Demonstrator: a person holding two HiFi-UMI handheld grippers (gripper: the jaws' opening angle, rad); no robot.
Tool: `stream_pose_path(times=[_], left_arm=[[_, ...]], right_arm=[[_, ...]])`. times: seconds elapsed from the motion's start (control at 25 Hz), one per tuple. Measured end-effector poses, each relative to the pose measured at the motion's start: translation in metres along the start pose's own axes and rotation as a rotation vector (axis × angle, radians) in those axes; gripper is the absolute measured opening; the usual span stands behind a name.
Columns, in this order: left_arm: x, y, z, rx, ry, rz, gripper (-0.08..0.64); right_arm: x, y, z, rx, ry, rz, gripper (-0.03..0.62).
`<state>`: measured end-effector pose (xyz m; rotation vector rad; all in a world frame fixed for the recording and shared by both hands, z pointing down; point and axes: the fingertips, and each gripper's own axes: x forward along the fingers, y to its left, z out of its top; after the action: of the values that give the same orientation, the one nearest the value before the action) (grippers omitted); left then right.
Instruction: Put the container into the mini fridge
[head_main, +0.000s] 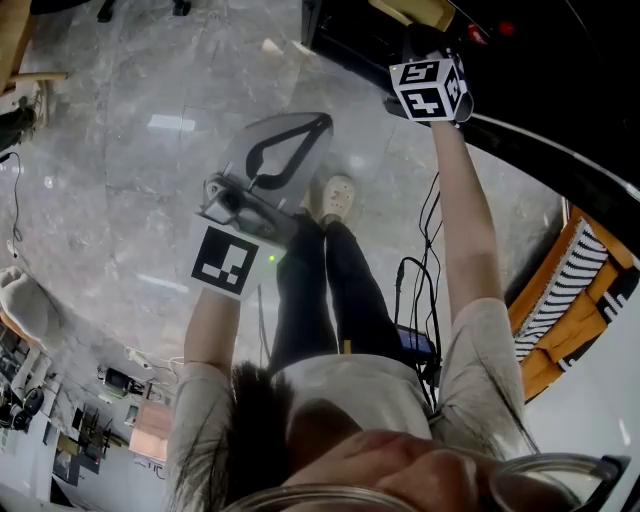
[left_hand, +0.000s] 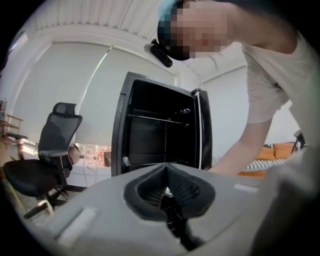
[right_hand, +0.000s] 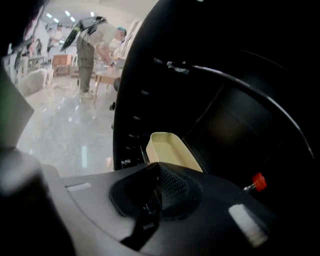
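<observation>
A cream container (right_hand: 170, 150) lies lengthwise inside the black mini fridge (right_hand: 225, 100), its near end at my right gripper's (right_hand: 159, 166) tips, which are shut on its rim. In the head view, the right gripper (head_main: 428, 45) reaches into the fridge (head_main: 540, 60) at the top right, with the container (head_main: 415, 10) just beyond it. My left gripper (head_main: 320, 122) hangs shut and empty over the floor. From the left gripper view, the left gripper (left_hand: 166, 167) faces the open fridge (left_hand: 160, 127), which shows its wire shelves.
A red knob (right_hand: 258, 181) sits inside the fridge to the right of the container. An office chair (left_hand: 50, 150) stands left of the fridge. An orange striped cushion (head_main: 575, 290) and cables (head_main: 420, 250) lie at the right. People (right_hand: 90, 55) stand far off.
</observation>
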<state>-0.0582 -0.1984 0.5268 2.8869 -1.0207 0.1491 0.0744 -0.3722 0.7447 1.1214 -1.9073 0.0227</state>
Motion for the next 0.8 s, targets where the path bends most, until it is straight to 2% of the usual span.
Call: stream_pose_path(times=[0.24,0.48,0.8], left_arm=[[-0.001,-0.008,0.017,0.018,-0.011,-0.015,0.002],[-0.002,-0.017,0.029,-0.004,-0.008,-0.023,0.002],[0.004,-0.031,0.051,-0.011,-0.005,-0.051,0.002]], right_arm=[[-0.057,0.01,0.014,0.223,-0.145,0.042,-0.005],[-0.115,0.012,0.029,0.318,-0.266,0.051,-0.003],[-0.192,0.003,0.04,0.465,-0.394,0.012,-0.003]])
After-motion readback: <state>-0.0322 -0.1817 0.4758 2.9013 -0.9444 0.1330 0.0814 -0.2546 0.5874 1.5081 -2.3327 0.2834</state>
